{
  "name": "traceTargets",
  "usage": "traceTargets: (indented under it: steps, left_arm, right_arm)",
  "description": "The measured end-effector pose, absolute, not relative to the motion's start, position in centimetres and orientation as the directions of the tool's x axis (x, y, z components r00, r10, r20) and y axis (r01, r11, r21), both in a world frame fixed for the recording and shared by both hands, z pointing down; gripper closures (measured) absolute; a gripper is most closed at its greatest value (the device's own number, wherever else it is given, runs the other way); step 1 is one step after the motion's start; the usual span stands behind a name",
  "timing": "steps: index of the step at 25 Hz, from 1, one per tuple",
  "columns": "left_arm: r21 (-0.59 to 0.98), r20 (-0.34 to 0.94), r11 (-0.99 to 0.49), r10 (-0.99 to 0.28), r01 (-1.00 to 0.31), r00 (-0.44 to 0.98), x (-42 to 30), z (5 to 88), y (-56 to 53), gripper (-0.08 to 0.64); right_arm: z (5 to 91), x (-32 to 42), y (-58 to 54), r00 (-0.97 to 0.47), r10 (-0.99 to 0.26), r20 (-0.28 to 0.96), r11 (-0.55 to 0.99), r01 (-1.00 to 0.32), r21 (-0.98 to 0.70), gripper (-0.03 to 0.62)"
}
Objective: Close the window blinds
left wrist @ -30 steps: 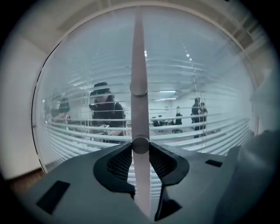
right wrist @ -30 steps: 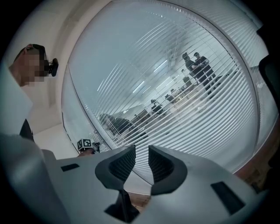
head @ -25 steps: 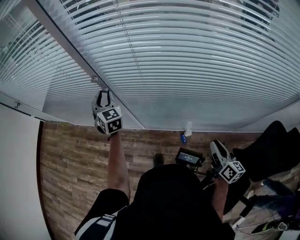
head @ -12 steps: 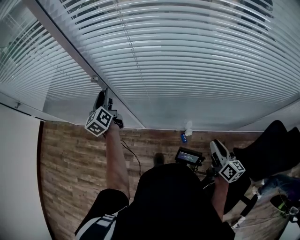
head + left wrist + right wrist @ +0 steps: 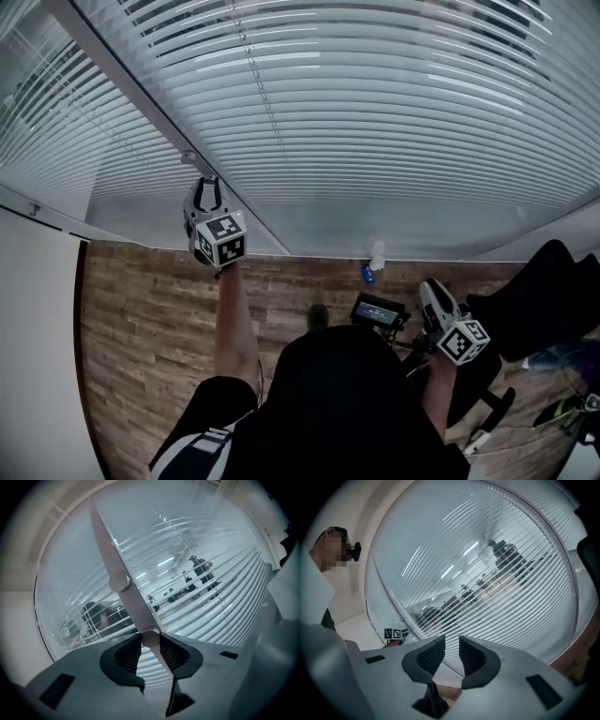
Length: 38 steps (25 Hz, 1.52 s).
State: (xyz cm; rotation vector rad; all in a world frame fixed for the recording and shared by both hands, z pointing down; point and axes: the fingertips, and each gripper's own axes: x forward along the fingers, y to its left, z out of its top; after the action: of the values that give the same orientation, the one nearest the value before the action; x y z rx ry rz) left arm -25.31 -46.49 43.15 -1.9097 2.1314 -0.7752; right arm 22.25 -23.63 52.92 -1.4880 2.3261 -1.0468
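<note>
A: So, status, near to far?
B: The right gripper (image 5: 450,651) is low at the person's right side. Jaws stand a narrow gap apart with nothing between them. It faces the blinds (image 5: 375,122) but is well short of them.
A: Left?
B: The left gripper (image 5: 151,642) is raised on an outstretched arm, up at the white window post (image 5: 141,98). Its jaws have just been closing. The tilt wand (image 5: 123,581) sits between the pads, and both press on its lower knob. From there the wand runs up and left across the slats.
A: Containers?
B: Just one. There's a small blue bottle (image 5: 367,276) on the wood floor (image 5: 150,319) at the foot of the window, with something white just behind it. It's too small to tell what's in it. A black device with a screen (image 5: 379,314) lies nearer, between the bottle and the right gripper.
A: Blinds?
B: They're down over the whole pane, slats tilted, with thin gaps left. Dim shapes and light strips show between the slats.
A: Versus earlier?
B: Half a second ago the left marker cube (image 5: 220,241) was rolled over to the left. Now it faces as it did a second ago. Neither gripper has changed place. The dark gaps at the top of the blinds look thinner than a second ago.
</note>
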Motion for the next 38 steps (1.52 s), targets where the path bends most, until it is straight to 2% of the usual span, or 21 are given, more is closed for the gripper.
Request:
traceTargets:
  steps: [3, 5, 8, 10, 12, 15, 18, 22, 24, 29, 31, 33, 35, 38]
  left_arm:
    - [-0.479, 0.202, 0.033, -0.968, -0.877, -0.147, -25.2, 43.2, -46.4, 0.422]
    - [-0.384, 0.207, 0.022, -0.972, -0.923, -0.109, -25.0, 43.3, -46.3, 0.422]
    - [-0.067, 0.211, -0.001, -0.977, -0.998, -0.013, -24.8, 43.3, -45.8, 0.394]
    - [0.146, 0.189, -0.009, -0.981, -0.989, 0.036, -25.2, 43.1, -45.7, 0.393]
    - [0.229, 0.167, -0.010, -0.985, -0.973, 0.050, -25.6, 42.8, -45.8, 0.394]
    - [0.136, 0.185, -0.002, -0.982, -0.991, 0.027, -25.4, 42.6, -45.8, 0.420]
    - [-0.093, 0.228, 0.021, -0.973, -0.995, -0.042, -25.3, 42.9, -45.9, 0.422]
    - [-0.466, 0.236, 0.035, -0.958, -0.884, -0.163, -25.1, 43.2, -46.0, 0.422]
    - [-0.527, 0.231, 0.034, -0.956, -0.849, -0.182, -24.9, 43.2, -46.0, 0.423]
    - [-0.498, 0.226, 0.030, -0.960, -0.866, -0.164, -24.8, 43.3, -45.9, 0.422]
    - [-0.441, 0.221, 0.026, -0.966, -0.897, -0.137, -24.8, 43.3, -46.0, 0.422]
    - [-0.293, 0.226, 0.015, -0.970, -0.956, -0.085, -24.7, 43.4, -45.9, 0.406]
    - [-0.077, 0.216, 0.011, -0.976, -0.997, -0.028, -24.6, 43.3, -45.5, 0.385]
    - [0.135, 0.169, 0.012, -0.986, -0.991, 0.011, -25.1, 42.6, -45.5, 0.383]
  right_arm:
    - [52.9, 22.2, -23.6, -0.482, -0.852, 0.205, 0.251, -0.718, -0.649, 0.497]
    - [53.0, 22.2, -23.5, -0.484, -0.851, 0.205, 0.252, -0.718, -0.649, 0.497]
    - [53.0, 22.0, -23.7, -0.486, -0.849, 0.208, 0.252, -0.718, -0.649, 0.497]
    - [53.0, 21.9, -23.8, -0.487, -0.849, 0.206, 0.254, -0.718, -0.648, 0.497]
    - [52.9, 21.9, -23.8, -0.488, -0.848, 0.204, 0.256, -0.716, -0.649, 0.497]
    - [53.0, 21.9, -23.8, -0.490, -0.847, 0.205, 0.256, -0.715, -0.650, 0.497]
    - [53.0, 21.8, -23.9, -0.490, -0.847, 0.204, 0.257, -0.714, -0.651, 0.497]
    - [53.3, 22.0, -23.9, -0.491, -0.847, 0.202, 0.258, -0.713, -0.652, 0.497]
    - [53.4, 22.1, -23.9, -0.493, -0.846, 0.204, 0.258, -0.712, -0.653, 0.497]
    - [53.6, 22.0, -23.9, -0.497, -0.844, 0.201, 0.262, -0.709, -0.654, 0.497]
    - [53.5, 21.9, -23.9, -0.495, -0.845, 0.203, 0.259, -0.711, -0.654, 0.497]
    - [53.4, 21.9, -23.8, -0.492, -0.846, 0.206, 0.255, -0.712, -0.654, 0.497]
    - [53.5, 22.2, -23.6, -0.488, -0.848, 0.209, 0.250, -0.714, -0.654, 0.497]
    - [53.6, 22.5, -23.6, -0.480, -0.851, 0.211, 0.242, -0.717, -0.653, 0.497]
